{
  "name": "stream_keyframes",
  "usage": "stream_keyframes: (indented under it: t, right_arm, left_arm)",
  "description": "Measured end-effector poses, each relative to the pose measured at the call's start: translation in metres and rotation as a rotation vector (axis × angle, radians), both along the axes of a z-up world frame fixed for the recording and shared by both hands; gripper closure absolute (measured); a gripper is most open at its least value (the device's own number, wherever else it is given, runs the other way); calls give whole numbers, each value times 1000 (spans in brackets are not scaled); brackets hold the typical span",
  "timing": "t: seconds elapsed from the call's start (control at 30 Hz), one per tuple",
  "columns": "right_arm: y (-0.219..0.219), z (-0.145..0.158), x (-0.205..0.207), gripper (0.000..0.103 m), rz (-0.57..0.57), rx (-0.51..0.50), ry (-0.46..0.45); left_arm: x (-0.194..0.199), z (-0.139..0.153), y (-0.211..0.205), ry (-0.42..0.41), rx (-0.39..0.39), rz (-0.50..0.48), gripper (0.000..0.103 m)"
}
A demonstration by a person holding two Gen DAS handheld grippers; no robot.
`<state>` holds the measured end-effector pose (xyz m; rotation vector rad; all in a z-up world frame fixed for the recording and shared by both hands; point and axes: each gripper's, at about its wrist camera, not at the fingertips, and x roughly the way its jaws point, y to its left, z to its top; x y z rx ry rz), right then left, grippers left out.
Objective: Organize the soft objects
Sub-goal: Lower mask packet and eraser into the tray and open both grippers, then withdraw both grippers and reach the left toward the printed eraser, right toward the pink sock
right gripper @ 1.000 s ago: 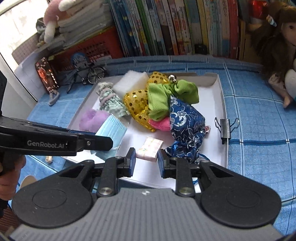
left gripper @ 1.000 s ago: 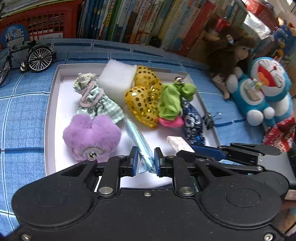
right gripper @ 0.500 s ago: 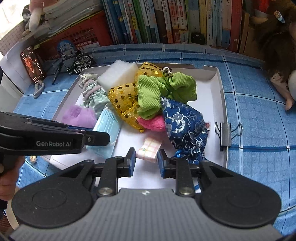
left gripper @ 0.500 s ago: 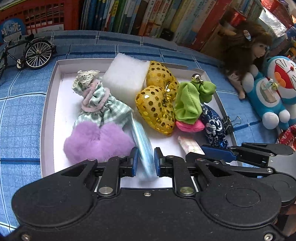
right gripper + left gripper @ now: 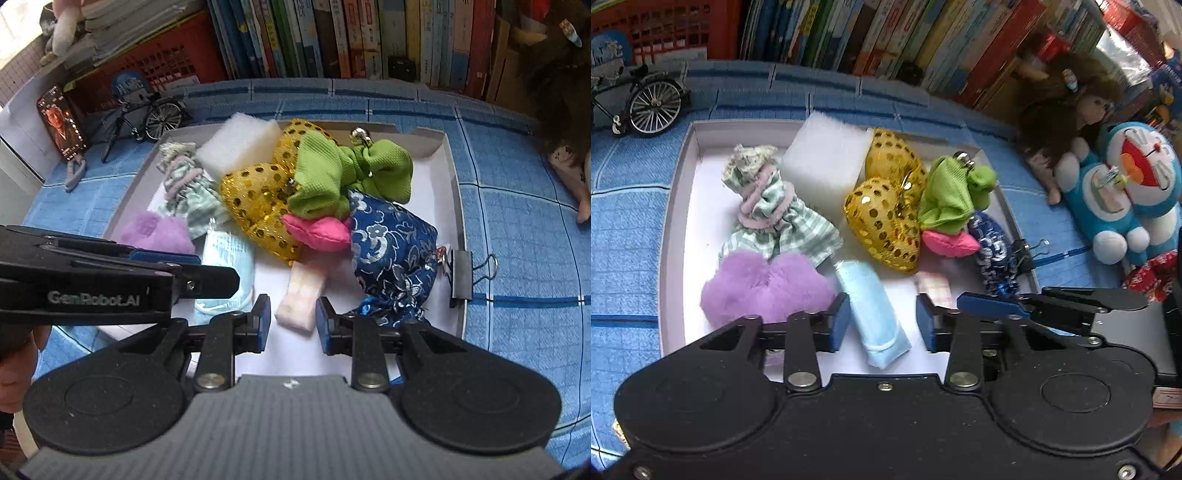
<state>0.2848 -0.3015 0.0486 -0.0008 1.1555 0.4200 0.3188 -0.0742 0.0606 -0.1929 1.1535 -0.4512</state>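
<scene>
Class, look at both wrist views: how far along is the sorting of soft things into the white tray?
Done: the white tray already holds the purple plush, gold hearts, green cloth and blue pouch. In hand: the left gripper has just been opening its jaws, letting go of the blue face mask. Left: the right gripper, open, straddles the pink checked packet, not gripped.

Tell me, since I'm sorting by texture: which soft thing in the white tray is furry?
The purple heart-shaped plush, at the white tray's near left corner. Its long fuzzy pile sets it apart from the sequinned gold hearts and the woven green cloth bow.
</scene>
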Motion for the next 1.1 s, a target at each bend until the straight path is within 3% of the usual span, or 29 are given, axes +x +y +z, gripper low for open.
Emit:
stream_keyframes:
  t: [0.2, 0.27, 0.67, 1.1]
  right_arm:
    - [-7, 15, -15, 64, -2, 40, -50]
    - [-10, 21, -21, 53, -2, 42, -74]
    - [-25, 66, -72, 29, -15, 80, -239]
    - [-46, 89, -123, 13, -41, 100, -368]
  left_arm:
    - [-21, 21, 14, -44, -7, -8, 49]
    - [-28, 28, 19, -69, 5, -3, 48]
    - [-87, 63, 46, -285, 77, 34, 36]
    - [-156, 79, 61, -504, 152, 23, 20]
